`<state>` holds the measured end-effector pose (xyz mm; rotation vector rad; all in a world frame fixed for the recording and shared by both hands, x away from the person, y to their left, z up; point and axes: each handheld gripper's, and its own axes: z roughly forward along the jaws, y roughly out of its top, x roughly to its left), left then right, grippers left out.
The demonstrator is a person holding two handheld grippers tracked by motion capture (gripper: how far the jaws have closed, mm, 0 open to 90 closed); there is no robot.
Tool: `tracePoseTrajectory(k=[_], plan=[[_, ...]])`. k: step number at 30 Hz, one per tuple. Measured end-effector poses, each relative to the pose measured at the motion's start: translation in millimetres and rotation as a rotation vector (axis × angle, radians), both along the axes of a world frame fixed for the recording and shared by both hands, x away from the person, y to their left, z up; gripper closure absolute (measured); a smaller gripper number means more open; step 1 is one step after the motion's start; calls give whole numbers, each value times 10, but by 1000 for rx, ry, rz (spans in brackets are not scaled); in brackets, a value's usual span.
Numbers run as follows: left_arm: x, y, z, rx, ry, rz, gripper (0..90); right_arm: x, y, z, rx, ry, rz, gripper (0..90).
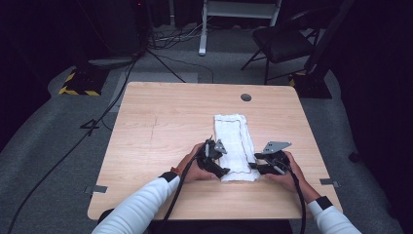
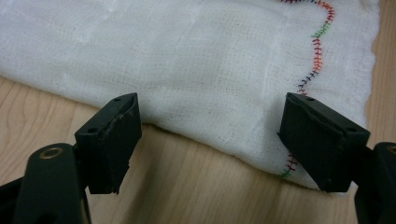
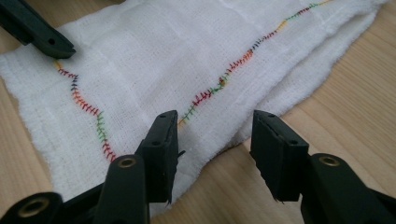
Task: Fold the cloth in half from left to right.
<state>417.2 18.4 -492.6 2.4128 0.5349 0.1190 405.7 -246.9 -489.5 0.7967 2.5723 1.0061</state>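
Note:
A folded white cloth (image 1: 236,141) with a wavy multicolour stitch line lies lengthwise on the wooden table (image 1: 156,126), right of centre. My left gripper (image 1: 224,170) is low at the cloth's near left corner. In the left gripper view (image 2: 212,105) its jaws stand open, with the cloth's edge (image 2: 201,70) and stitched corner lying between them. My right gripper (image 1: 253,165) is at the near right side. Its jaws (image 3: 217,119) are open astride the layered edge of the cloth (image 3: 196,56), and the pads do not press on it. A black jaw of the left gripper pokes in at that view's top left.
A round cable hole (image 1: 246,97) sits in the table's far side. Beyond the table are a black folding chair (image 1: 282,41), a stand foot taped in yellow and black (image 1: 80,83) and cables (image 1: 97,122) across the grey floor. Bare wood lies left of the cloth.

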Motion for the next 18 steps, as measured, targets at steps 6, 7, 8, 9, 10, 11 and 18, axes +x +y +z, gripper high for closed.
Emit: tracePoseTrajectory(k=[6, 7, 8, 9, 10, 11, 18], plan=[[-85, 70, -6, -5, -9, 5, 214, -92, 46, 0, 2, 5, 16, 527], [-99, 80, -6, -5, -14, 3, 219, -116, 53, -2, 5, 8, 16, 527], [-117, 92, -7, -6, -13, 6, 219, -134, 56, -4, 8, 9, 22, 527], [-137, 105, -6, -4, -12, 7, 218, -175, 67, -5, 9, 13, 26, 527], [-148, 114, -7, -6, -14, 6, 218, -175, 67, -5, 9, 13, 26, 527], [-171, 128, -11, -9, -15, 8, 219, -212, 81, -4, 9, 15, 35, 527], [-287, 171, 13, 9, -37, -2, 212, -267, 118, 14, -6, 16, 62, 454]])
